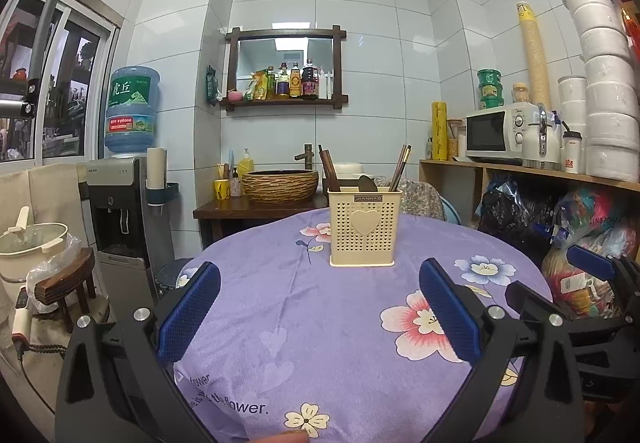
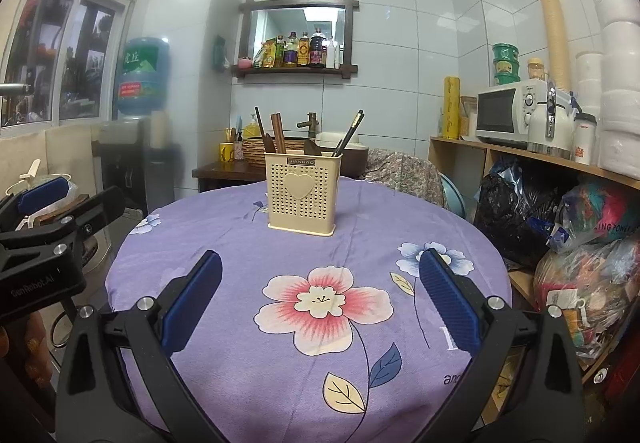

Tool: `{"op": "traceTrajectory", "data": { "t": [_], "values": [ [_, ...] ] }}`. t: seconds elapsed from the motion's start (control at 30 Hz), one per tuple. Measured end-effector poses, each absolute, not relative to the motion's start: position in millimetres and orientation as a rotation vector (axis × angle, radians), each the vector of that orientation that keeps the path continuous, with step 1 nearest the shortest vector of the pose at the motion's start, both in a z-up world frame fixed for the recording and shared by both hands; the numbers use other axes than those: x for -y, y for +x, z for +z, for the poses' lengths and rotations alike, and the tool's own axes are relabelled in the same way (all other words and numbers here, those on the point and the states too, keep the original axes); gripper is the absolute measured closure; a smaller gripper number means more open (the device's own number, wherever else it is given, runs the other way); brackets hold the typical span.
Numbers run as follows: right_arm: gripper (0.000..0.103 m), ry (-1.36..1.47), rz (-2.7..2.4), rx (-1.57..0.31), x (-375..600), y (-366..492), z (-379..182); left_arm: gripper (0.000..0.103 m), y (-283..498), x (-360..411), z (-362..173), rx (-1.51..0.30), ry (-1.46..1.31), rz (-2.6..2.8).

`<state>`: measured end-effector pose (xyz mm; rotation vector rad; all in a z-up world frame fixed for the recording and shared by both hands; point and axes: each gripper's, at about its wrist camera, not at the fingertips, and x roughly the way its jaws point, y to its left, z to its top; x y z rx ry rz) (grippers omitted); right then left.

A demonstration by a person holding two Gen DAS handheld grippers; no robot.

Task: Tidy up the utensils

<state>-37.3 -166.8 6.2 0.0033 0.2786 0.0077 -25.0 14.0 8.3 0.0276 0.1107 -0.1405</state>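
- white-tiled kitchen corner, round table (image 1: 320, 343) under a purple flowered cloth (image 2: 224, 243); nothing fancy
- cream utensil holder (image 1: 364, 229) with a heart on the front and little perforations stands upright toward the far edge of the table, well apart from both grippers; the label on its rim looks like "jianhao"
- inside the holder: brown chopsticks (image 1: 327, 171) leaning at the left side, darker chopsticks (image 1: 400, 167) leaning out at the right side, and a dark spoon-like head (image 1: 367, 183) poking up in the middle; can't tell exactly what that one is
- left gripper (image 1: 320, 313) hovers over the near part of the table, blue pads spread wide, nothing between them
- right gripper (image 2: 320, 299) same deal over the near edge, pads wide apart and empty, a big pink flower print showing in the gap; its side also shows at the right edge of the left view
- behind the table: a woven-look basin (image 1: 281, 185) with a faucet on a dark wooden counter; a mirror shelf (image 1: 285, 99) with sauce bottles above it
- water dispenser (image 1: 120, 203) with a blue jug off to the left; microwave (image 1: 502, 133) on a wooden shelf to the right, with a white kettle just beside it and tall stacks of white containers (image 1: 600, 75); bags stuffed underneath
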Motion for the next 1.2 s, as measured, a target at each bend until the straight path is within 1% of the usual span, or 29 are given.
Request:
{"op": "traceTrajectory", "data": {
  "t": [0.8,1.2],
  "values": [
    [0.006,-0.007,0.011,-0.291,164.8,-37.1,6.2,0.005,-24.6,-9.2,7.6,-0.117,0.044,-0.139],
    [0.006,-0.006,0.005,-0.299,166.6,-35.6,6.0,0.005,-16.3,-7.5,5.9,-0.16,0.045,-0.137]
  ]
}}
